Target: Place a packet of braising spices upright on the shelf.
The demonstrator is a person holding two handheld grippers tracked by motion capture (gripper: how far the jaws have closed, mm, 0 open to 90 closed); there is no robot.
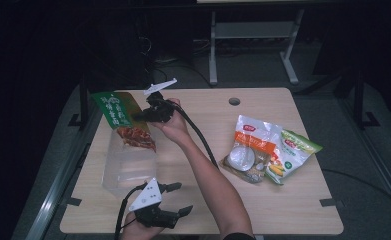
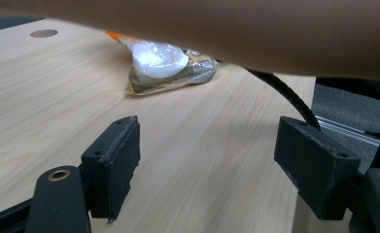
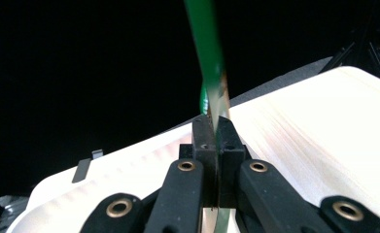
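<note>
Green-topped snack bag (image 1: pixel 125 137) stood lifted at the table's (image 1: pixel 203 210) ten o'clock, pinched at its edge by my right gripper (image 1: pixel 142 116), while my left gripper (image 1: pixel 180 198) waited spread and empty at six o'clock, so placing it remained.

Green-topped clear pouch (image 1: pixel 125 142) — lifted, seemingly tilted, table's left.

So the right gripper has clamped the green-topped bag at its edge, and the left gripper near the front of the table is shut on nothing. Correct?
Not quite. The left gripper is open: the left gripper view shows its jaws set wide apart over bare table. The right gripper does clamp the green-topped bag.
</note>
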